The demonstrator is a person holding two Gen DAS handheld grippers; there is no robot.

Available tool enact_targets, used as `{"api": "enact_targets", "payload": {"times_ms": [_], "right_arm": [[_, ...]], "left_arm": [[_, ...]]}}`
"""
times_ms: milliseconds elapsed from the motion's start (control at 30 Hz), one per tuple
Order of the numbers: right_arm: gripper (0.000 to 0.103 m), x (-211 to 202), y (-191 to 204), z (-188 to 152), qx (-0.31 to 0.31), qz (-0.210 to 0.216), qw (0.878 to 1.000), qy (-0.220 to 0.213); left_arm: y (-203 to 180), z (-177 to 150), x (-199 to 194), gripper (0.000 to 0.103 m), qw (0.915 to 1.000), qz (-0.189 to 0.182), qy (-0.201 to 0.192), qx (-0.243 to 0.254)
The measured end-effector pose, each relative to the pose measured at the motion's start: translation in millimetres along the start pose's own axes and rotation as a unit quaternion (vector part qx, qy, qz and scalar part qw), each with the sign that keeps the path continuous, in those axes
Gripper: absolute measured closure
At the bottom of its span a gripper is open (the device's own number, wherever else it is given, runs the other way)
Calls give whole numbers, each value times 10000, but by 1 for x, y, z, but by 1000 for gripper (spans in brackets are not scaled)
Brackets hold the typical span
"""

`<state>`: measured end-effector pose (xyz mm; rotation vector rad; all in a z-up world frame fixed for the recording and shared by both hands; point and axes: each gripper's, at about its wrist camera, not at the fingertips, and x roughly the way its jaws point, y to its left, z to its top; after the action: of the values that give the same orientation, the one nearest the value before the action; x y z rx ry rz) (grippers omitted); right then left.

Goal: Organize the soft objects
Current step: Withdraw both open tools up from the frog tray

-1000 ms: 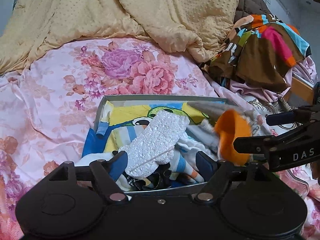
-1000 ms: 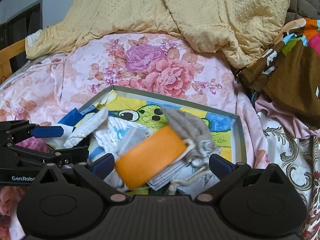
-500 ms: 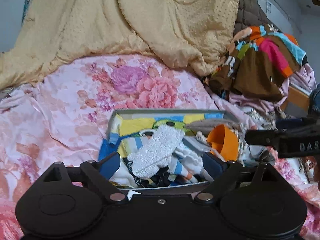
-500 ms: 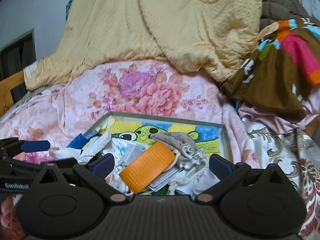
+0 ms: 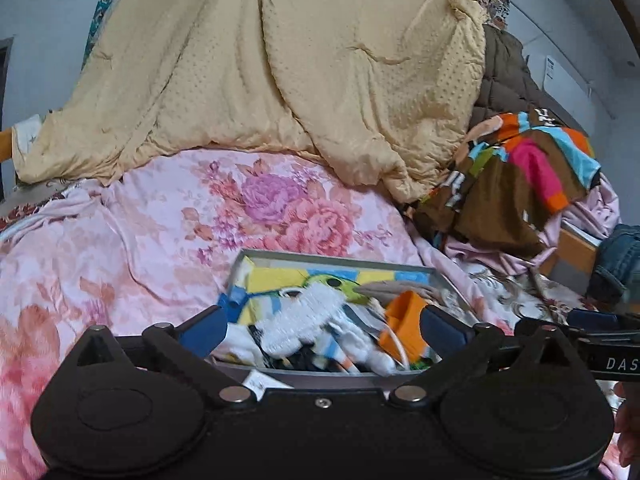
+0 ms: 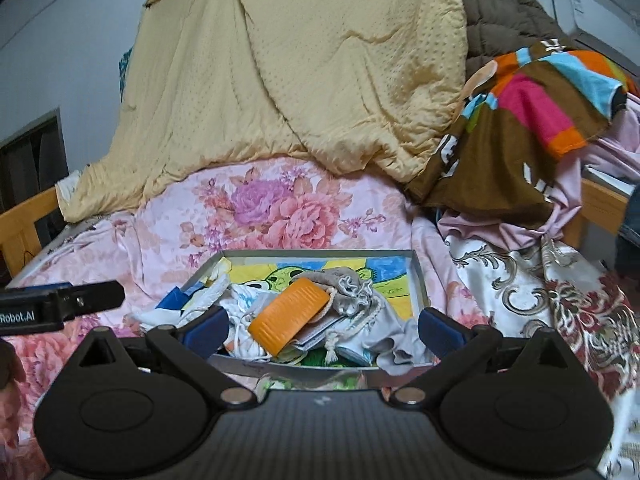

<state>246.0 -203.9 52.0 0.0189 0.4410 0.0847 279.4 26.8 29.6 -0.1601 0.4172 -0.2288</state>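
Observation:
A shallow grey box [image 5: 332,258] with a cartoon-printed bottom lies on the floral sheet and holds a heap of soft things. A white fluffy sock [image 5: 304,322] lies in it beside an orange ribbed piece [image 5: 404,320]. The right wrist view shows the box rim [image 6: 320,253], the orange piece [image 6: 290,316] and a grey drawstring pouch [image 6: 348,286]. My left gripper [image 5: 324,328] hovers before the box's near edge, its jaws opening, with nothing pressed between the pads. My right gripper [image 6: 324,328] is open over the same near edge and holds nothing.
A yellow quilt [image 5: 280,80] is piled behind the box. A brown cloth with bright stripes [image 6: 520,120] lies at the right. Pink floral sheet [image 5: 120,248] spreads to the left. A wooden bed rail [image 6: 24,220] shows at far left, and denim [image 5: 616,260] at the right edge.
Both grippers have drawn back and up from the box, which now looks smaller. The left jaws have spread wider. The sock and the orange piece stay in the box.

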Motion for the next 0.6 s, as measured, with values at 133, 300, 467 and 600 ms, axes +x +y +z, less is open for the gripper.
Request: {"api": "enact_targets", "payload": {"times_ms": [133, 300, 467, 600], "right_arm": [[0, -19, 1, -3, -31, 68, 9999, -134], [0, -42, 0, -10, 34, 178, 9996, -200], [0, -65, 1, -19, 46, 251, 9993, -289], [0, -84, 2, -27, -18, 278, 9990, -346]], "left_arm": [[-6, -7, -19, 1, 9999, 97, -37, -23], [-10, -15, -46, 1, 9996, 213, -137, -138], [-18, -28, -72, 1, 9991, 372, -181, -109], [-25, -34, -89, 1, 9988, 432, -195, -85]]}}
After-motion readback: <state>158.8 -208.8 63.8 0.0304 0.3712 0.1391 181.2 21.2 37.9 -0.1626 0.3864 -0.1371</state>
